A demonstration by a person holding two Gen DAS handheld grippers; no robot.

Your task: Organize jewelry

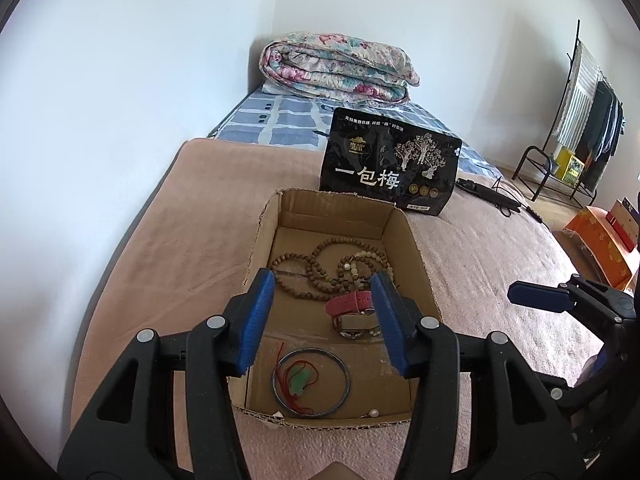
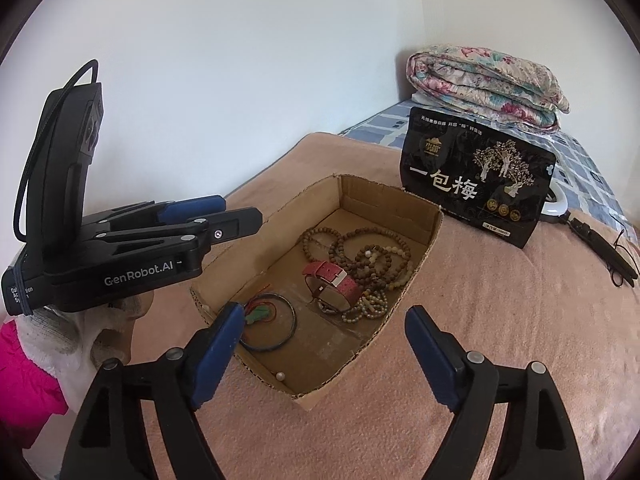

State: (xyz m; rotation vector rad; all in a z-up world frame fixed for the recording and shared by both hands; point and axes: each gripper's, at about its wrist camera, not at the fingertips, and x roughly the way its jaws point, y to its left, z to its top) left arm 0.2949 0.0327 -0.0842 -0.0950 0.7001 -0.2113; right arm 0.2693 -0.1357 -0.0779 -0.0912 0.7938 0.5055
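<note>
Left tool (image 1: 322, 320) half apart, right tool (image 2: 324, 334) wide, both empty above the cardboard box (image 2: 420, 236) on the pink-blanketed bed (image 2: 500, 340); folded quilt (image 2: 484, 80) at one o'clock.

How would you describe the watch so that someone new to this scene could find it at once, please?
Find the open cardboard box on the pink blanket, in front of the black pouch. Near its middle, against the tangle of brown bead strings, lies the watch. It alone has a flat red strap with a metal buckle; the neighbours are round beads and a thin dark bangle.
</note>
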